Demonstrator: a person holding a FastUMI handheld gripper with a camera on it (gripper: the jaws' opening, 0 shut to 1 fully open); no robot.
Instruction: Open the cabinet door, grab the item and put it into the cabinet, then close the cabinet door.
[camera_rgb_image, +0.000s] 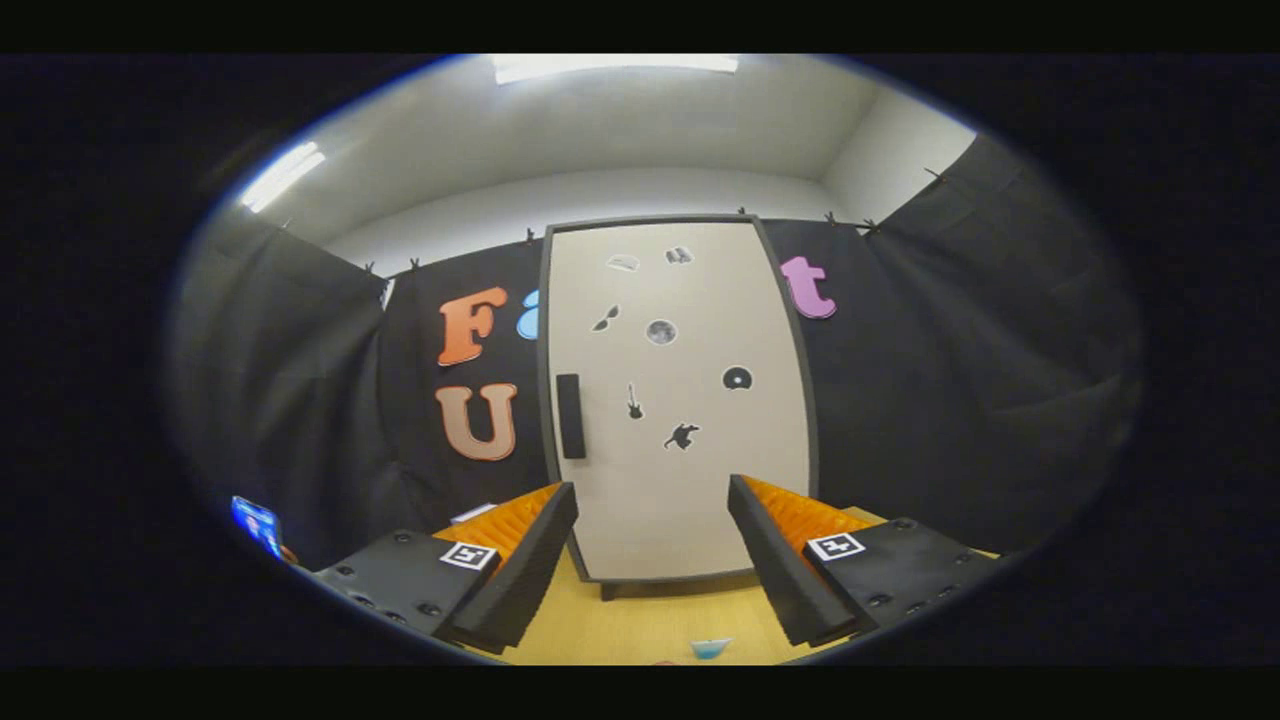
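Observation:
A tall cabinet (680, 400) with a pale door in a dark frame stands upright on the wooden table (660, 620), straight ahead of me. Its door is closed and carries several small dark stickers. A dark vertical handle (570, 415) sits on the door's left side. My gripper (652, 500) is open, its two fingers spread wide and apart from the cabinet, with nothing between them. A small light-blue item (711, 648) lies on the table close below the fingers, only partly visible.
Black cloth walls close in the booth on the left, right and behind the cabinet. A phone with a lit screen (256, 524) stands at the far left. A small white object (474, 513) lies on the table left of the cabinet.

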